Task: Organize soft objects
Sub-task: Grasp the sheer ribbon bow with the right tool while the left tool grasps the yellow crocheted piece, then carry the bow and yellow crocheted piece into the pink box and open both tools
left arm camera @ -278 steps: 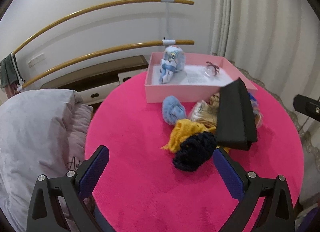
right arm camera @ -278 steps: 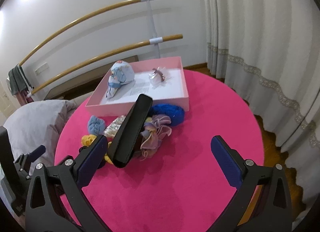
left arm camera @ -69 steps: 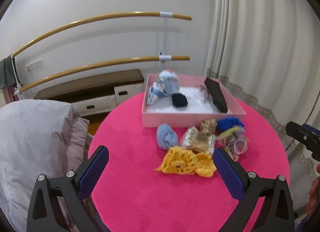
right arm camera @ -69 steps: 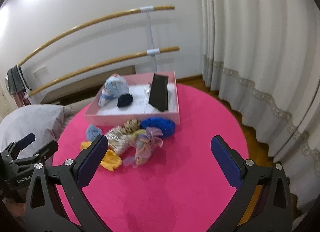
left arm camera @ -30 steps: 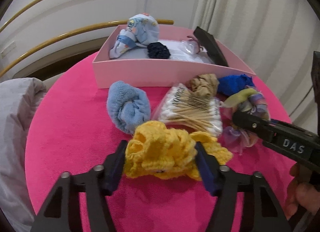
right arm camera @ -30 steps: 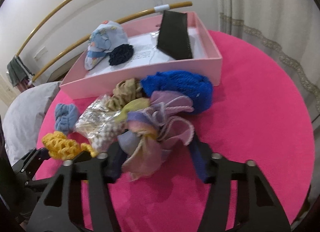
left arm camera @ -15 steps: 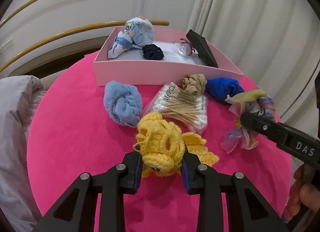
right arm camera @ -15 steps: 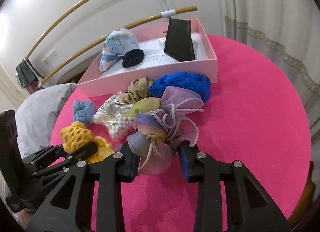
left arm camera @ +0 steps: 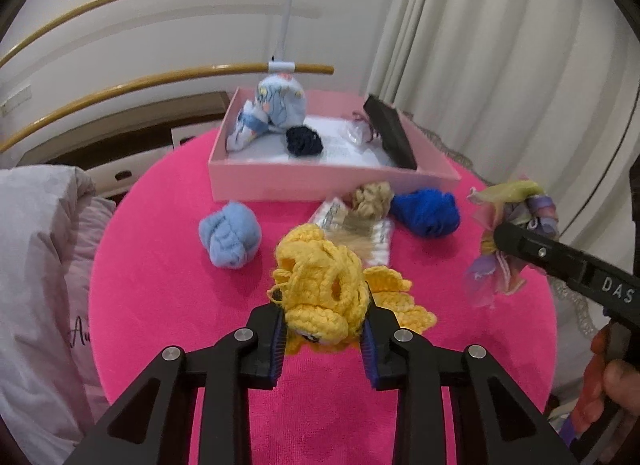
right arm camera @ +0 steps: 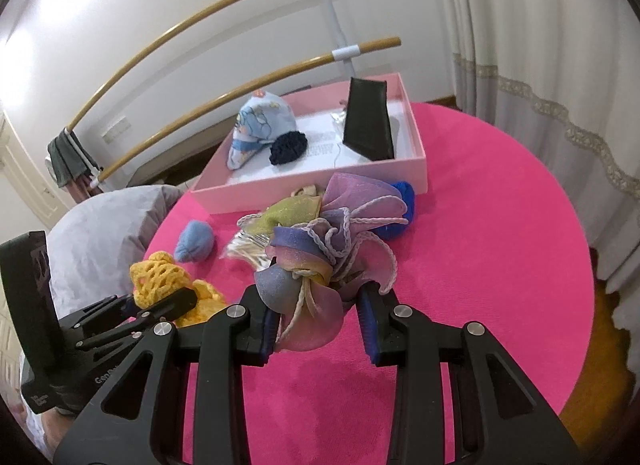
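My left gripper [left arm camera: 323,335] is shut on a yellow crocheted piece [left arm camera: 324,285] and holds it above the pink round table [left arm camera: 160,289]. My right gripper [right arm camera: 318,323] is shut on a pastel organza scrunchie [right arm camera: 332,233], also lifted; it shows in the left wrist view [left arm camera: 508,233] too. The pink box [left arm camera: 320,181] at the back holds a blue patterned cap [left arm camera: 276,105], a dark navy scrunchie [left arm camera: 304,141] and a black case [left arm camera: 390,137]. On the table lie a light blue cloth ball [left arm camera: 230,239], a beige scrunchie [left arm camera: 370,197] and a royal blue knit [left arm camera: 428,213].
A bag of cotton swabs [left arm camera: 360,233] lies by the beige scrunchie. A grey-white duvet [left arm camera: 36,265] sits left of the table. Wooden barre rails [left arm camera: 140,77] and a low cabinet stand behind. Curtains [left arm camera: 500,65] hang at the right.
Both grippers have lifted and drawn back with their items. The yellow piece and the organza scrunchie have risen off the table.
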